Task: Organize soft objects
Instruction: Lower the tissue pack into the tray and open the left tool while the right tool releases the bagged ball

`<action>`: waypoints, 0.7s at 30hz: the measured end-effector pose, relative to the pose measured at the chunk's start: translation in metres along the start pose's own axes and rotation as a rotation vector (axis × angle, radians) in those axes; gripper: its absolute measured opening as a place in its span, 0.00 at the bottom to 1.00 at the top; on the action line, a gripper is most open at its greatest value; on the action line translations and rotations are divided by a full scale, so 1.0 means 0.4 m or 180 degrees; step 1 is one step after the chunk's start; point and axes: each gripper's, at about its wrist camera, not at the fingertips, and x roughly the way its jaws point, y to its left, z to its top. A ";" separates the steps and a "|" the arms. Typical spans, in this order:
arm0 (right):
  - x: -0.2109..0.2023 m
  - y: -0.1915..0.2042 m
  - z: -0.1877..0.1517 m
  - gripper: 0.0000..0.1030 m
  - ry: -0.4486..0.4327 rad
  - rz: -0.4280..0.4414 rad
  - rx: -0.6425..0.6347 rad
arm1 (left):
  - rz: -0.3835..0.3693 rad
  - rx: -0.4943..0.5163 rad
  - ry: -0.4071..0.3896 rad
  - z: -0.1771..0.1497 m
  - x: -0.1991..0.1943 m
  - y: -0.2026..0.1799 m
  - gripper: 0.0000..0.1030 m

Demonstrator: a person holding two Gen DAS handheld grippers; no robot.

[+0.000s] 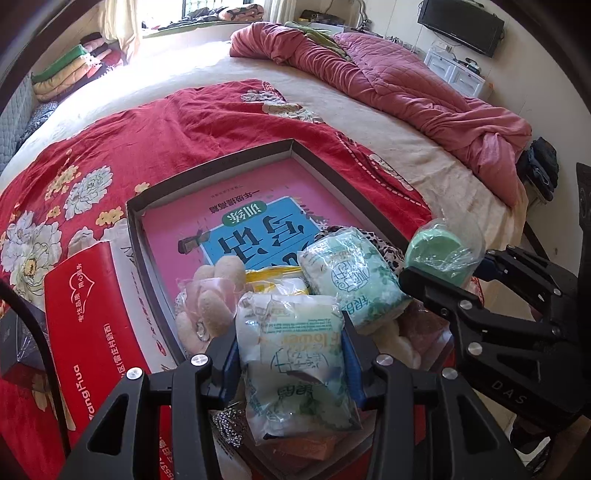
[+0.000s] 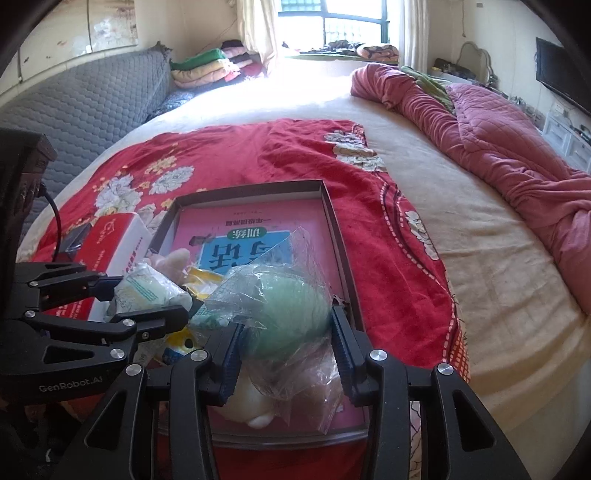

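Observation:
A shallow dark-rimmed box (image 1: 207, 166) with a pink book cover as its floor lies on the red floral blanket; it also shows in the right wrist view (image 2: 332, 218). My left gripper (image 1: 290, 354) is shut on a white-green tissue pack (image 1: 295, 354) above the box's near end. A second green tissue pack (image 1: 351, 273), a beige plush toy (image 1: 210, 295) and a yellow packet (image 1: 273, 277) lie in the box. My right gripper (image 2: 286, 332) is shut on a green soft object in clear plastic (image 2: 288, 306), held over the box's near right part.
A red and white tissue box (image 1: 85, 314) lies left of the box. The bed carries a red floral blanket (image 2: 229, 155) and a crumpled pink quilt (image 2: 498, 147) at the right. Folded bedding (image 2: 207, 66) is stacked by the window. A TV (image 1: 461, 26) hangs at the far right.

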 end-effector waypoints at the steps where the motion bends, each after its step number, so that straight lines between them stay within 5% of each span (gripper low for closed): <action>1: 0.014 0.002 0.002 0.44 0.0033 -0.0013 -0.0021 | 0.0000 -0.0013 0.0004 0.001 0.005 0.004 0.45; 14: 0.122 -0.028 0.050 0.47 0.0095 0.0020 0.0237 | -0.0090 -0.0151 -0.0021 0.026 0.030 0.037 0.46; 21: 0.093 -0.016 0.053 0.67 0.0042 0.0114 0.0178 | -0.0094 -0.0105 -0.0054 0.016 0.020 0.030 0.51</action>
